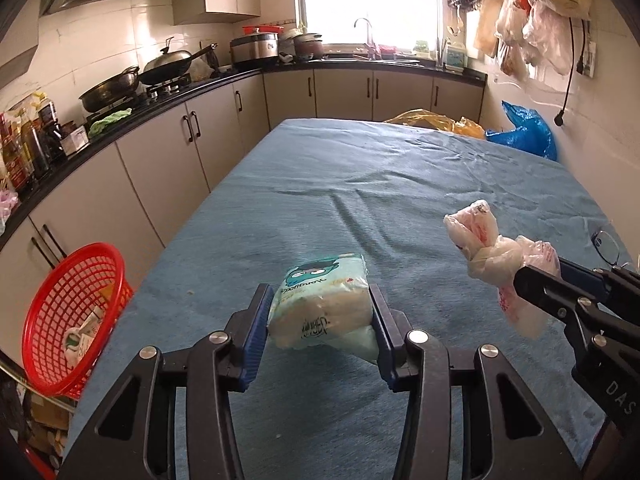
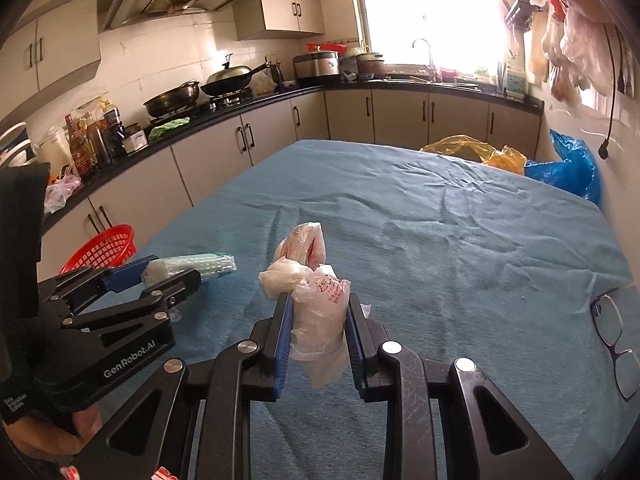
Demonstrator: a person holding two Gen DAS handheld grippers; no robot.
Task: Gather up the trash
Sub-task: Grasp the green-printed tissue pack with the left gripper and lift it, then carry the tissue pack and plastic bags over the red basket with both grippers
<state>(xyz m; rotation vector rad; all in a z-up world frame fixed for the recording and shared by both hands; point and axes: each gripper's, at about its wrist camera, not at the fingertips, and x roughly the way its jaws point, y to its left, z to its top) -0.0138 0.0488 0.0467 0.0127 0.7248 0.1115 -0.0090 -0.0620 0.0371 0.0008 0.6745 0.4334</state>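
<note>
Bright daylight floods through the window above the black L-shaped kitchen counter; beige cabinets run beneath, white tiled wall behind.

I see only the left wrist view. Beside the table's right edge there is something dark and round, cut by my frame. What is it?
Observer: A pair of glasses, dark-framed, lying flat on the blue tablecloth.
Operator: Is the knotted plastic bag held well by the right gripper?
Observer: Yes. The right gripper pinches the knotted plastic bag between both blue pads; the knot sticks out above the fingertips.
Operator: Does my tissue pack touch the table?
Observer: Seen from the side, the tissue pack held by the left gripper seems lifted off the cloth, with the red basket behind it.
</note>
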